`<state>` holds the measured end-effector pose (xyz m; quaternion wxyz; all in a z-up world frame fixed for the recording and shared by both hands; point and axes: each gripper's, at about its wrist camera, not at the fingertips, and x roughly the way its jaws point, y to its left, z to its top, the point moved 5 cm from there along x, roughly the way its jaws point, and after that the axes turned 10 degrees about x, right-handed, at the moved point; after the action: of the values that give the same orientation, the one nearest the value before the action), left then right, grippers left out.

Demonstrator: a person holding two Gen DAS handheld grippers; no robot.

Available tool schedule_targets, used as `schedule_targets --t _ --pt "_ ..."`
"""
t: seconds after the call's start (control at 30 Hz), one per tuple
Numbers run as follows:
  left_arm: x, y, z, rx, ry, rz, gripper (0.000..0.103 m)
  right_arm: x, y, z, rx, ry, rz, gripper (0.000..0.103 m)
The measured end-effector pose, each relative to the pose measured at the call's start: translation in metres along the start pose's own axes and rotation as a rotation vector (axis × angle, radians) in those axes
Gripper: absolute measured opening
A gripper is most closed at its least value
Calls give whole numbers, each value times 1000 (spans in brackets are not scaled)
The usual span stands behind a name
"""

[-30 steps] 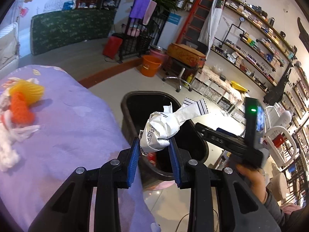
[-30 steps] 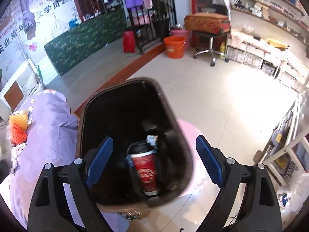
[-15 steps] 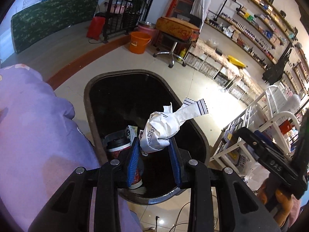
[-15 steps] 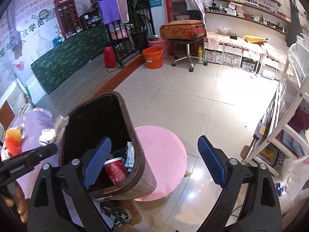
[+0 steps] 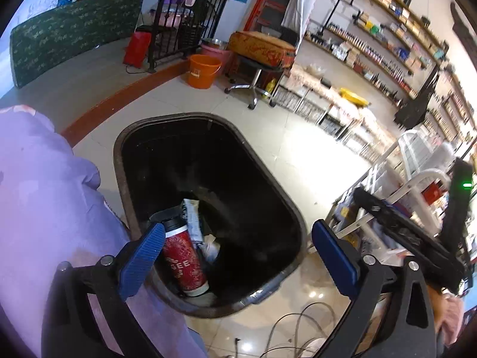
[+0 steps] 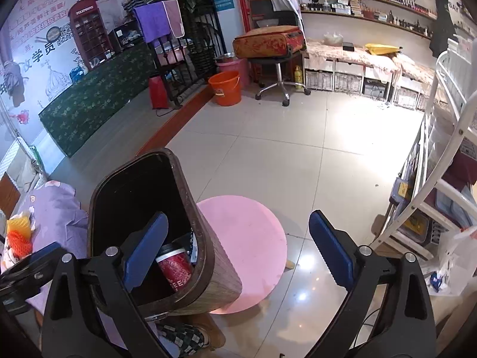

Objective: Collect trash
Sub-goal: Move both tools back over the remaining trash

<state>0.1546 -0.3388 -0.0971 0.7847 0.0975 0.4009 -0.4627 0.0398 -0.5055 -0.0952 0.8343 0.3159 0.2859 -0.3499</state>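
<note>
My left gripper (image 5: 238,256) is open and empty, held over the near end of a dark trash bin (image 5: 277,185). Inside the bin lie a red paper cup (image 5: 183,264) with a black lid, a printed wrapper (image 5: 190,219) and the crumpled white paper (image 5: 210,249). My right gripper (image 6: 235,247) is open and empty, to the right of the bin (image 6: 205,256), above the floor. The red cup (image 6: 174,265) shows in the right wrist view too. Orange and yellow net trash (image 6: 18,235) lies on the purple-covered table (image 6: 59,211).
A round pink mat (image 6: 247,238) lies on the tiled floor beside the bin. A white metal rack (image 6: 441,179) stands at the right. An orange bucket (image 6: 225,88) and a wheeled stool (image 6: 277,71) stand further back. Cables (image 5: 286,325) lie on the floor.
My left gripper has opened and the crumpled white paper has dropped into the bin. My right gripper has moved back and to the right, away from the bin.
</note>
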Motion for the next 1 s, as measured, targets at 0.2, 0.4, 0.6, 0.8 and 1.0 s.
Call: schedule_targets --t 0.2,0.4,0.6,0.8,1.0 --pt "-41 -2 -5 -3 -96 38 97 1 16 -3 -20 5 37 94" --pt "-83 6 -14 2 -190 148 97 -8 49 -12 -86 -4 97 94" --pt "-117 37 -40 -34 -208 296 97 -16 92 -31 -173 3 176 95" --pt "-148 77 -72 -153 -188 379 97 -22 140 -60 -277 43 274 95" --pt "-186 107 -104 -225 -177 521 97 -27 188 -96 -374 110 358 95"
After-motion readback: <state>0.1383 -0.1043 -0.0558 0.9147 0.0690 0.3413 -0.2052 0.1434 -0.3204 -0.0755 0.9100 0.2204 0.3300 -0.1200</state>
